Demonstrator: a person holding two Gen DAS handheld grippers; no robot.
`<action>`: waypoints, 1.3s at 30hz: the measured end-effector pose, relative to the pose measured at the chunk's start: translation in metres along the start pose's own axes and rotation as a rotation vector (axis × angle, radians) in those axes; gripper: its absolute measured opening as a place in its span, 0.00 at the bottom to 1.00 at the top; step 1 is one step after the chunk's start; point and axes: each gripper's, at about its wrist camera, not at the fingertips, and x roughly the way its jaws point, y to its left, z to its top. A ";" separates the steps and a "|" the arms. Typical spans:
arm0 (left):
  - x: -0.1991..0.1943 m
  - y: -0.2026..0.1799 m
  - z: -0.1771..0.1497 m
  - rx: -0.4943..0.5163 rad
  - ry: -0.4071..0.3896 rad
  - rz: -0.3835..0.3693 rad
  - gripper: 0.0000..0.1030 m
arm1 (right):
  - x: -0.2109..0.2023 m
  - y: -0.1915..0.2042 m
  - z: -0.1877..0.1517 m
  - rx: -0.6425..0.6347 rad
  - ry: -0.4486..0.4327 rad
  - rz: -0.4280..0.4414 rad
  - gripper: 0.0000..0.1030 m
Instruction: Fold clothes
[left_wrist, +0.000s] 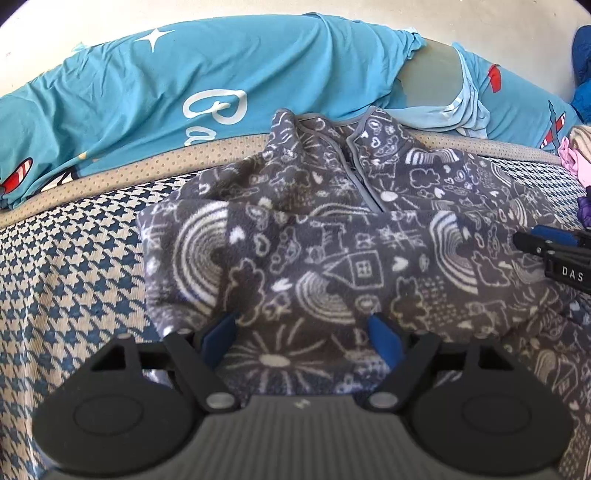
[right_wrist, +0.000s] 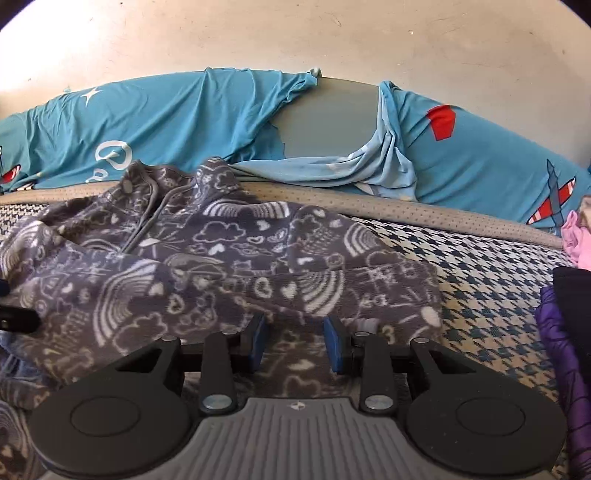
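Fleece top (left_wrist: 332, 236) lies half folded on the houndstooth bed cover (left_wrist: 66, 258), both tongs low over its near edge.

Left gripper (left_wrist: 304, 332) stands released, its blue pads (left_wrist: 384, 341) wide apart with grey doodle-print fabric spread beneath and ahead of them, nothing pinched. Right gripper (right_wrist: 295, 343) holds its pads (right_wrist: 258, 341) narrower yet clear of the cloth below; its jaws grip nothing. Beyond both, the zip collar (left_wrist: 354, 155) points toward a turquoise sheet (left_wrist: 184, 85); pink and purple clothes (right_wrist: 565, 295) sit right of the right gripper.
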 end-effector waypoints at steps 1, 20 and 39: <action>-0.001 -0.001 -0.001 0.006 0.000 0.004 0.76 | 0.000 0.000 0.000 -0.004 -0.001 -0.006 0.29; -0.035 -0.030 -0.006 0.011 -0.025 0.008 0.89 | -0.043 -0.009 0.000 0.037 -0.032 0.041 0.43; -0.020 -0.050 -0.026 0.081 0.020 0.079 1.00 | -0.045 -0.005 -0.022 -0.050 0.033 0.086 0.48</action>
